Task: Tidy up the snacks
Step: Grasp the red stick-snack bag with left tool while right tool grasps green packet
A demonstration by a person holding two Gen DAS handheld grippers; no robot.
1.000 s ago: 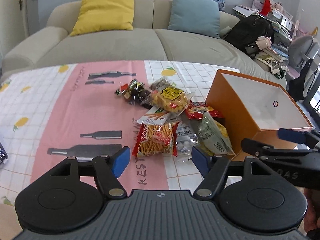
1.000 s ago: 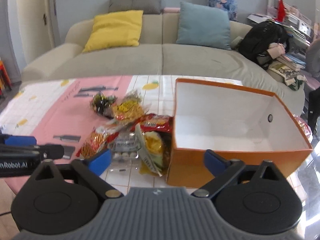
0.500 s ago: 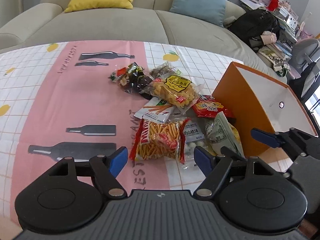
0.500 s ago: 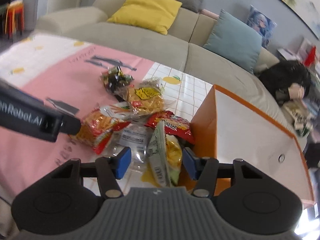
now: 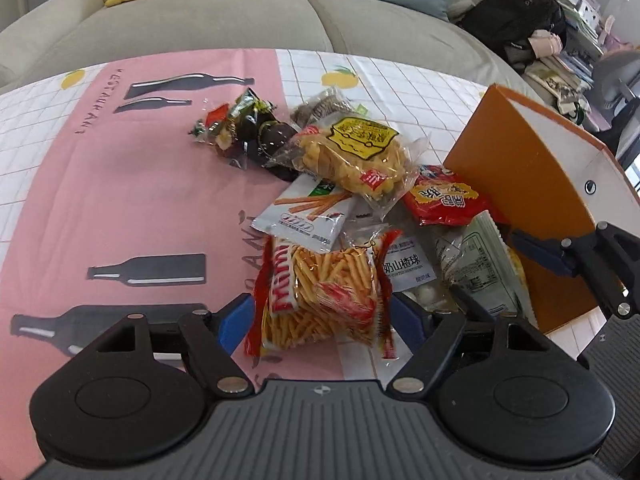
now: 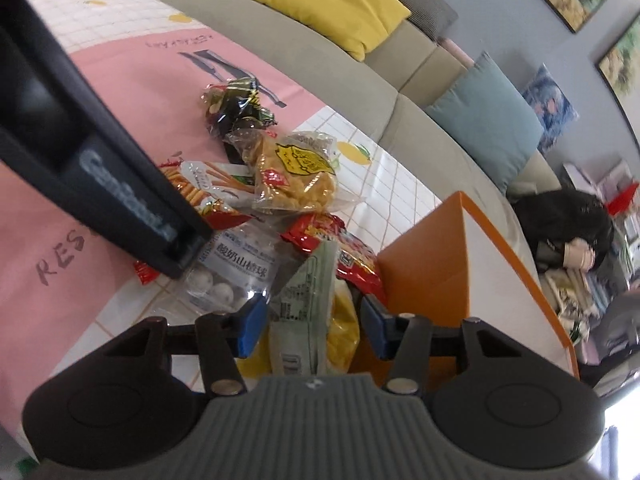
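A pile of snack bags lies on the table beside an orange box [image 5: 516, 160], which also shows in the right wrist view [image 6: 428, 276]. My left gripper [image 5: 320, 320] is open, its blue pads on either side of a red bag of orange sticks [image 5: 324, 292]. My right gripper [image 6: 312, 324] is open around a pale green and yellow bag [image 6: 316, 320] that leans against the box. A yellow puff bag [image 5: 356, 152], a red bag [image 5: 444, 200], a white stick packet [image 5: 308, 212], a clear bag of white balls [image 6: 232, 268] and a dark candy bag [image 5: 240, 128] lie further off.
The table has a pink and white checked cloth [image 5: 120, 184]. A beige sofa [image 5: 200, 20] with yellow and blue cushions stands behind it. A black backpack [image 5: 520, 20] lies on the sofa's right end. The left gripper's body [image 6: 92, 160] crosses the right wrist view.
Both grippers have moved forward and down to the pile. The left now straddles the red stick bag, the right straddles the green and yellow bag. Both stay open.
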